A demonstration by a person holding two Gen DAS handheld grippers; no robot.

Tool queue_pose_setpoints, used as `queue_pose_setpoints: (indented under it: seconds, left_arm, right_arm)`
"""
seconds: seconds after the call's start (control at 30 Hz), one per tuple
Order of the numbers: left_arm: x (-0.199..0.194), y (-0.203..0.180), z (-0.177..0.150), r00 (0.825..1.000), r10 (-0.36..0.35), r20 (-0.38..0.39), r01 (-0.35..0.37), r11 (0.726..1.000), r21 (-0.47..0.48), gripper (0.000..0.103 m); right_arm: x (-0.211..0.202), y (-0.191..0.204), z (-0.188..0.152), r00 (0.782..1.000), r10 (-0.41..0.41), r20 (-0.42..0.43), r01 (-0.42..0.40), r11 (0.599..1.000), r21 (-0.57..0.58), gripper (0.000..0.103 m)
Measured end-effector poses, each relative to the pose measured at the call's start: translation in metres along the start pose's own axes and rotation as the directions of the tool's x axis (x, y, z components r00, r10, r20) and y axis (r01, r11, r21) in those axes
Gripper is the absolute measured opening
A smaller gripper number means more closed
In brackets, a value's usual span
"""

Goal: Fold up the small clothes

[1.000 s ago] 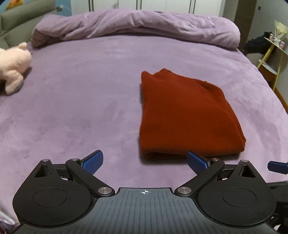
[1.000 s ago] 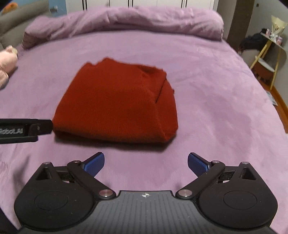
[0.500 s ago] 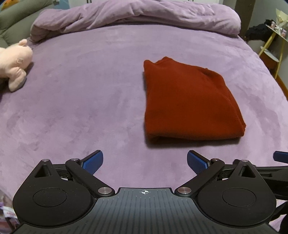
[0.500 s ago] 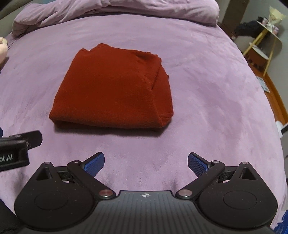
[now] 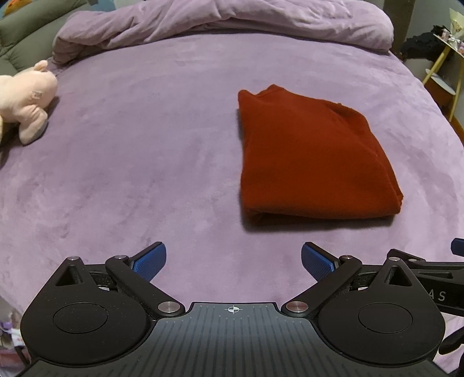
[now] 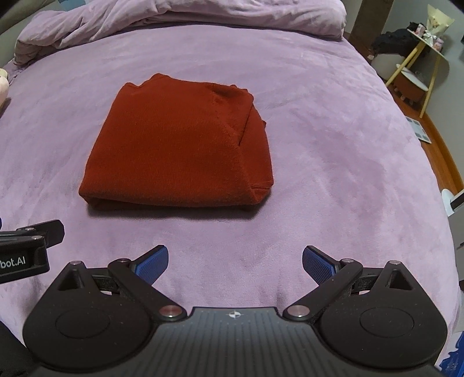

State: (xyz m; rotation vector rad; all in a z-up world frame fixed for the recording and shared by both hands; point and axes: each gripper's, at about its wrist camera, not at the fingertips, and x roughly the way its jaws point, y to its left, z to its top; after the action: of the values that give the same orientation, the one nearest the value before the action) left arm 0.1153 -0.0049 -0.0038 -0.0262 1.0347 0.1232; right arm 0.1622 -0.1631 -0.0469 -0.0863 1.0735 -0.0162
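Note:
A dark red knitted garment [image 5: 313, 156] lies folded into a thick rectangle on the purple bed [image 5: 145, 162]. In the right wrist view the garment [image 6: 179, 145] lies straight ahead, its folded edge towards me. My left gripper [image 5: 233, 261] is open and empty, above the bed and short of the garment's near left corner. My right gripper [image 6: 235, 262] is open and empty, above the bed just short of the garment's near edge. Neither gripper touches the cloth.
A rumpled purple duvet [image 5: 232, 20] lies along the far side of the bed. A pink plush toy [image 5: 23, 98] lies at the far left. A yellow-legged side table [image 6: 417, 69] stands beside the bed at the right, over a wooden floor.
Both grippers have drawn back and risen from the folded garment, so it sits farther away in both views. Both stay open. The garment has not moved.

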Motion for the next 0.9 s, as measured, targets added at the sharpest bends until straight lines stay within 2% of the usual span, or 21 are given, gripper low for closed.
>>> queue_pose_setpoints:
  seconds: [0.9]
  left_arm:
    - [0.0034,-0.0014,0.0038,1.000,0.002,-0.016,-0.002,1.000,0.010,0.102]
  right_arm:
    - [-0.0017,-0.0018,0.0029,1.000,0.005,-0.007,-0.005,1.000,0.002,0.099]
